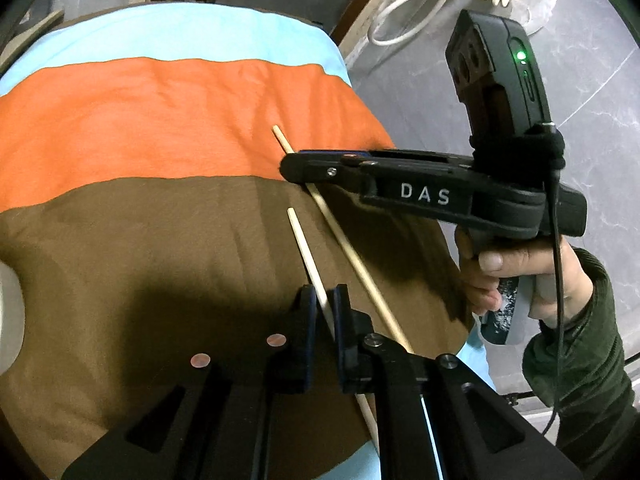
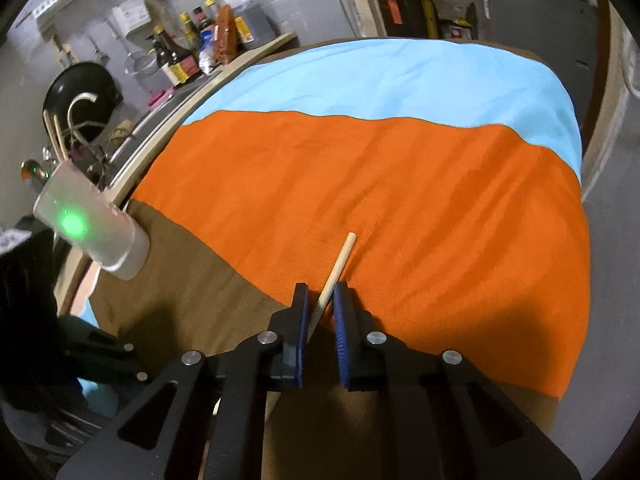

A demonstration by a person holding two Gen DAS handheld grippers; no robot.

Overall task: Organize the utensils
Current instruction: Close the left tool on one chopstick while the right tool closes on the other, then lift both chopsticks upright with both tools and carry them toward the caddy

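Two pale wooden chopsticks lie over a striped cloth [image 1: 120,120]. My left gripper [image 1: 323,300] is shut on one chopstick [image 1: 304,244], whose tip points away over the brown stripe. My right gripper [image 2: 320,296] is shut on the other chopstick [image 2: 338,266], whose tip reaches over the orange stripe. In the left wrist view the right gripper [image 1: 292,168] comes in from the right and crosses the second chopstick [image 1: 360,268], which runs long and diagonal. A white utensil holder [image 2: 96,228] with chopsticks and a spoon in it stands at the table's left edge.
The cloth [image 2: 400,200] has blue, orange and brown stripes and covers a round table. Sauce bottles [image 2: 200,48] and a black wok [image 2: 84,100] stand on a counter beyond the table's left side. A grey floor lies to the right.
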